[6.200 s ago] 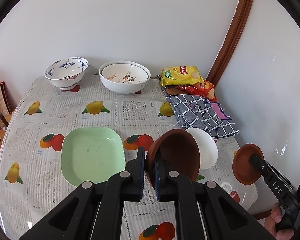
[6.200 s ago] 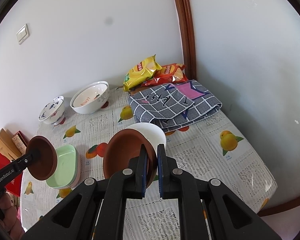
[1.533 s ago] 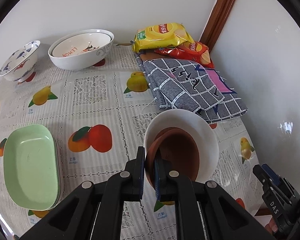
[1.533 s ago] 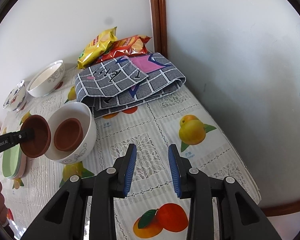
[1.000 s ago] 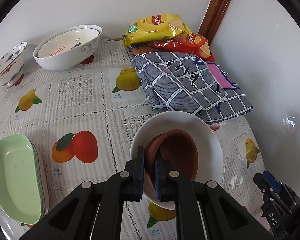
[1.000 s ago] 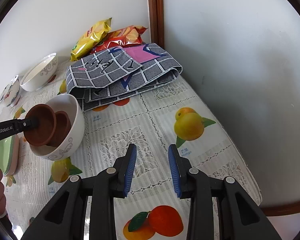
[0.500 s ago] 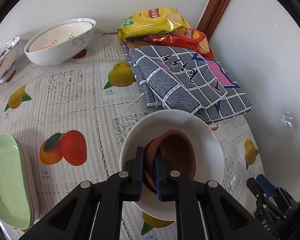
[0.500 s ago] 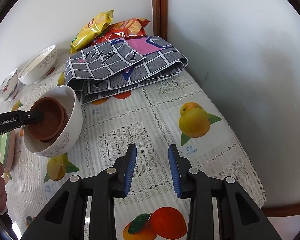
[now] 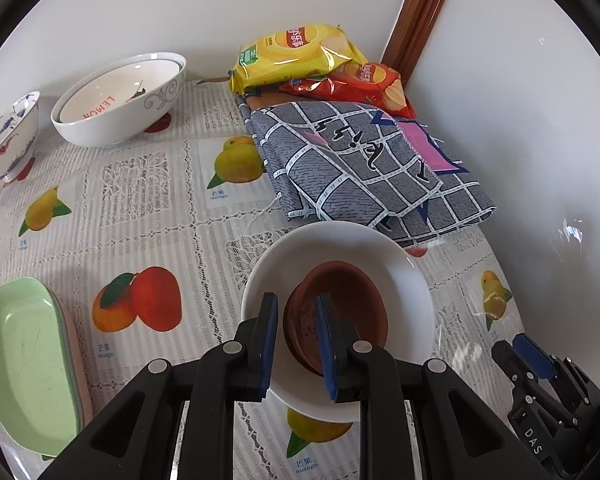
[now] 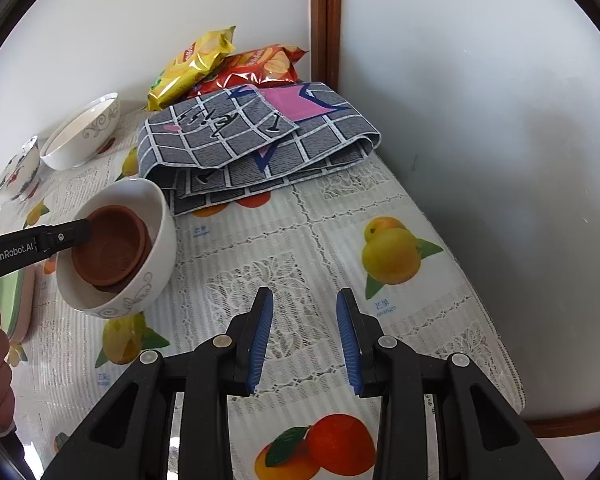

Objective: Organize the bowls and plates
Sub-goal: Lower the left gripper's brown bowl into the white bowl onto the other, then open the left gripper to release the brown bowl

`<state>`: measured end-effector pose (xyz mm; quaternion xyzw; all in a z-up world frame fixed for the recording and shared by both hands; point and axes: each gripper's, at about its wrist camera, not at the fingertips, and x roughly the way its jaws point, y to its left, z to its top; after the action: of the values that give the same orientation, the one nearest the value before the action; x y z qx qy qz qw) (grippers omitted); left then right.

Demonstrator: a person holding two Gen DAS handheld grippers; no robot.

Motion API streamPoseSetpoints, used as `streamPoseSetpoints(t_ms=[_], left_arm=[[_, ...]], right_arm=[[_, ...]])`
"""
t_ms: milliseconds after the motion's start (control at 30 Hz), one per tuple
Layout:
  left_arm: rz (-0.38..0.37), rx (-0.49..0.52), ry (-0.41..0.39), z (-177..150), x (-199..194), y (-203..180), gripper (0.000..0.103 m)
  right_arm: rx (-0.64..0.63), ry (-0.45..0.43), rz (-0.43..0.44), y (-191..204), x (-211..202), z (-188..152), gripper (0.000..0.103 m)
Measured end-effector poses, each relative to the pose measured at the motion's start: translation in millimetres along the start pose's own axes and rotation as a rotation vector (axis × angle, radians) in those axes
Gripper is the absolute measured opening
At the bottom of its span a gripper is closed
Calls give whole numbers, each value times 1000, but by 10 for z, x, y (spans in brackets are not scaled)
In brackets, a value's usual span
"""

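Observation:
Two brown bowls (image 9: 340, 312) sit nested inside a white bowl (image 9: 404, 272) on the fruit-print tablecloth. My left gripper (image 9: 296, 320) is open, its fingers astride the near rim of the top brown bowl, not clamping it. In the right wrist view the nested brown bowls (image 10: 112, 248) lie in the white bowl (image 10: 148, 280) with the left gripper's finger at their rim. My right gripper (image 10: 304, 320) is open and empty over the tablecloth, right of the white bowl.
Green plates (image 9: 20, 360) are stacked at the left. A large white bowl stack (image 9: 120, 100) and a blue-patterned bowl (image 9: 4, 140) stand at the back. A folded grey checked cloth (image 9: 364, 168) and chip bags (image 9: 296, 56) lie at the back right by the wall.
My left gripper lowered the brown bowl into the white bowl onto the other brown bowl, then opened its jaws. The right gripper stayed open and nearly still.

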<state>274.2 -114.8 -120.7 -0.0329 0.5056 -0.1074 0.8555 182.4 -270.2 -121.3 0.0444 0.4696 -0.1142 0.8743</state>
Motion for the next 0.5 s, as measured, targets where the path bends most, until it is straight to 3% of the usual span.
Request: streamPoseSetpoints(t_ms=[233,500], left_arm=[[9,4,-40,0,-190,82,19],[3,-44,-24,-33,-190,274,19]], right_arm=[[-3,-27,45,117,-73,86,33],[-17,-42,104,307,-78,212,33]])
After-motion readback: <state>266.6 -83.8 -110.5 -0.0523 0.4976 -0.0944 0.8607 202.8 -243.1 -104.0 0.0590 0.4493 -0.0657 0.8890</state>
